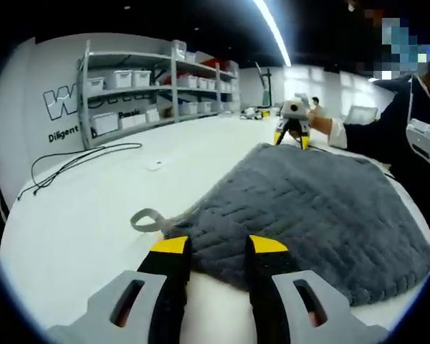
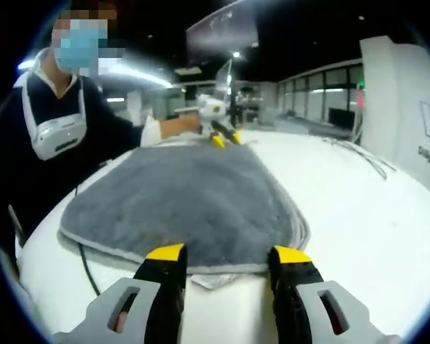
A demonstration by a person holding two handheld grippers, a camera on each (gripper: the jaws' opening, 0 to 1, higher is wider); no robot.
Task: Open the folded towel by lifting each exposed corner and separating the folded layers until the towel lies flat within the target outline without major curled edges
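Note:
A grey textured towel (image 1: 301, 208) lies spread on the white table (image 1: 86, 222). Its near corner carries a grey hanging loop (image 1: 145, 219). My left gripper (image 1: 218, 245) is open at that corner, its yellow tips resting over the towel's edge. At the towel's far end a hand holds my right gripper (image 1: 292, 132). In the right gripper view the towel (image 2: 186, 201) stretches away from my right gripper (image 2: 228, 253), which is open at the near hem. A small white label (image 2: 213, 280) pokes out under that hem. My left gripper (image 2: 218, 132) sits at the opposite end.
Metal shelves with white bins (image 1: 150, 86) stand beyond the table. A black cable (image 1: 79, 161) and a small white item (image 1: 154, 165) lie left of the towel. More cables (image 2: 358, 154) lie on the table (image 2: 365, 236). A person (image 2: 57, 136) stands beside the towel.

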